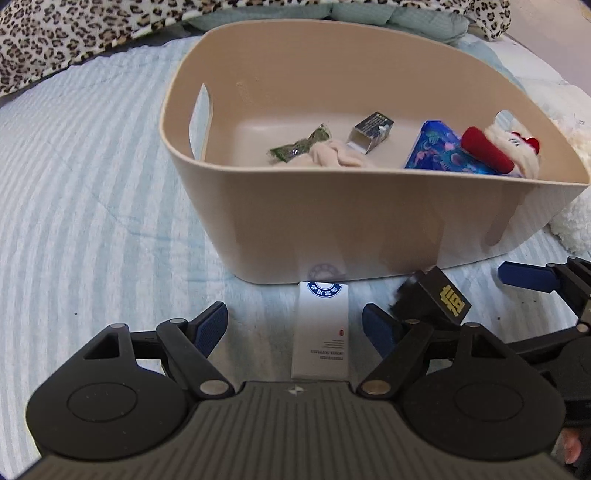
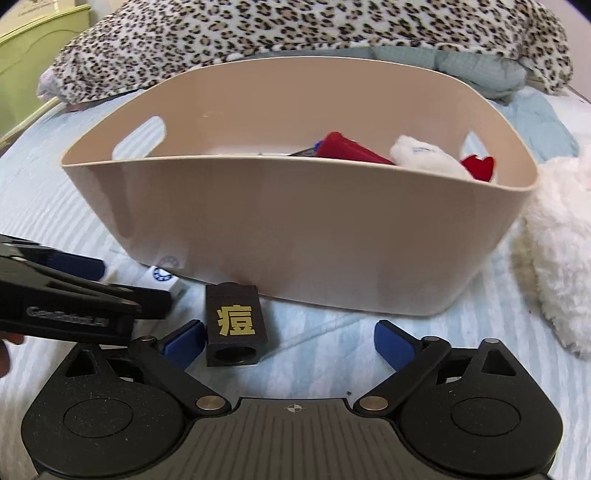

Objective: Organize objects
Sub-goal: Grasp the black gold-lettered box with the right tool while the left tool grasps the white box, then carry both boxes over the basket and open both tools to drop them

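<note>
A beige bin (image 1: 332, 229) stands on the striped bed; it also shows in the right wrist view (image 2: 295, 229). A white flat box (image 1: 321, 332) lies against its front wall, between the fingers of my open left gripper (image 1: 295, 328). A black box with a gold character (image 1: 432, 295) lies just right of it. In the right wrist view the black box (image 2: 234, 325) lies beside the left finger of my open right gripper (image 2: 290, 341). The white box (image 2: 166, 277) is partly hidden by the left gripper.
Inside the bin lie a green packet (image 1: 295, 146), a small dark box (image 1: 371, 133), a beige cloth (image 1: 332, 155), a blue pack (image 1: 439, 147) and a plush toy with red parts (image 1: 506, 147). A leopard blanket (image 2: 295, 29) lies behind. White fluffy fabric (image 2: 557, 258) lies right.
</note>
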